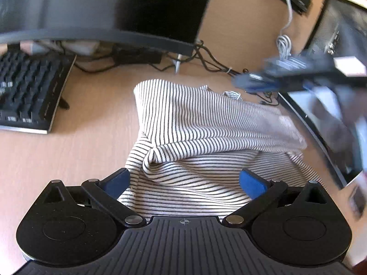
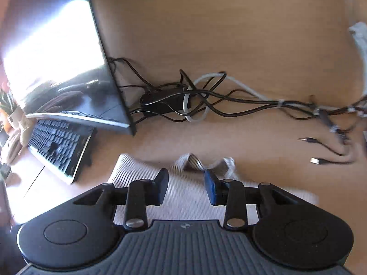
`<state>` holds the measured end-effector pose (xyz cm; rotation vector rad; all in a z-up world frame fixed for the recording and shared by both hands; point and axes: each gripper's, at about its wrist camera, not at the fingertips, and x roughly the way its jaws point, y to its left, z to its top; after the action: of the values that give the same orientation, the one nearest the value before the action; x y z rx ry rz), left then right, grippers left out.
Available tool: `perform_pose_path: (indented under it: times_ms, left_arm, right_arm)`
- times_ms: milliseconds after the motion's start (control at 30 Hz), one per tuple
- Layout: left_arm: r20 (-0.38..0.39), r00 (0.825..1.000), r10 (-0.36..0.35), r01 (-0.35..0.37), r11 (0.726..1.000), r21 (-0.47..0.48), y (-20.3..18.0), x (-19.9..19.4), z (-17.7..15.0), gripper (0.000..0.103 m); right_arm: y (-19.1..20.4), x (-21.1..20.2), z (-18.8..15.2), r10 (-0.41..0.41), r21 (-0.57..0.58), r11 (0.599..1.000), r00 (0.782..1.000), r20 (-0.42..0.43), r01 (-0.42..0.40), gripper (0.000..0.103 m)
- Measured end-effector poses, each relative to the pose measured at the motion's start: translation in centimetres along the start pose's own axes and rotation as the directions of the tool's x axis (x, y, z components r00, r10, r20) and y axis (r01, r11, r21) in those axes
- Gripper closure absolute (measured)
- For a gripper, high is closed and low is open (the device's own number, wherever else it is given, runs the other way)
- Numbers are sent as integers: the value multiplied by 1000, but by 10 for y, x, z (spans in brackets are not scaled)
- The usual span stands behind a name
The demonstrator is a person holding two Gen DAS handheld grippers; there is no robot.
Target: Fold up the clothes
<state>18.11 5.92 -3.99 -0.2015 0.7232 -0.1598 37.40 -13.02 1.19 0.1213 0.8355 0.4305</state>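
Left wrist view: a black-and-white striped garment (image 1: 206,137) lies on the light wooden tabletop (image 1: 68,160), partly folded, with one layer doubled over the lower layer and a rounded fold corner nearest the camera. The left gripper (image 1: 185,181) hangs over the garment's near part, its blue-padded fingers (image 1: 252,183) spread wide, with nothing between them. Beside the garment, a black keyboard (image 1: 29,96) sits under the edge of a curved monitor (image 1: 103,11). Beyond the garment run dark cables (image 1: 213,64). A blurred black-and-blue shape at the garment's far corner is probably the right gripper (image 1: 286,75).

Right wrist view: the right gripper (image 2: 186,188) is above the garment's (image 2: 188,197) far edge, its fingers (image 2: 212,186) parted and apparently clear of the cloth, though blur hides any contact. Beyond the garment lies a tangle of black and white cables (image 2: 195,98); the monitor (image 2: 68,68) and keyboard (image 2: 59,151) stand to the garment's side.
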Motion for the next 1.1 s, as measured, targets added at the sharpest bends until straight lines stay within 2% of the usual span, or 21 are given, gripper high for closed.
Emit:
perform_pose_path:
  times_ms: [100,200,267,300,333,400,467,533,567,667,700,733,800,867,933,1033,1100]
  left_arm:
    - [16,999,40,-41,998,52,-7,0,-6,0]
    - [29,998,60,-62,996,62,-11,-4,-11,0]
    - [27,996,89,-91,994,60,-12,-5,-14,0]
    - [29,994,106,-108,992,63,-14,-5,-16,0]
    - [35,992,125,-127,990,67,-16,-6,-17,0]
    - [49,988,150,-154,984,87,-20,-7,-20,0]
    - [51,986,157,-161,982,96,-22,-7,-20,0]
    - [47,987,153,-157,984,82,-20,-7,-18,0]
    - [46,987,152,-155,985,75,-19,-7,-17,0]
    - [40,988,147,-149,987,54,-16,-6,-15,0]
    - [38,989,145,-147,988,46,-15,-6,-14,0]
    - [36,989,143,-145,989,39,-14,-6,-13,0]
    - [33,990,140,-140,990,25,-12,-5,-11,0]
    - [29,991,130,-130,992,-1,-9,-6,-6,0]
    - [27,996,83,-81,995,-55,-5,-10,9,0]
    - [31,999,-20,23,993,-118,2,-9,38,0]
    - [39,997,-64,69,988,-142,6,-3,58,0]
  right_arm:
    - [-9,37,7,38,59,998,997,-61,-34,69]
    - [-13,70,11,93,107,991,989,-117,-81,69]
    - [-9,82,14,107,100,991,987,-124,-95,82]
    - [-8,86,17,105,94,991,987,-121,-94,95]
    - [-7,90,20,103,92,991,988,-117,-92,100]
    - [-14,90,31,75,134,989,994,-73,-65,101]
    - [-18,87,41,6,126,992,1000,-13,-4,103]
    - [-26,85,49,-43,117,992,999,7,42,103]
    - [-31,83,52,-40,125,991,999,-2,40,103]
    - [-39,62,53,-24,87,996,1000,0,23,101]
    - [-40,55,52,-14,61,998,1000,-6,15,96]
    - [-42,51,48,-12,37,999,1000,-20,13,83]
    - [-44,44,39,-21,-15,1000,999,-45,20,66]
    - [-46,41,27,-34,-51,998,997,-69,31,66]
    - [-54,34,18,-21,-12,1000,997,-80,20,65]
    - [-65,9,12,-37,74,997,999,-11,38,65]
    - [-70,-23,3,-72,92,994,995,65,66,65]
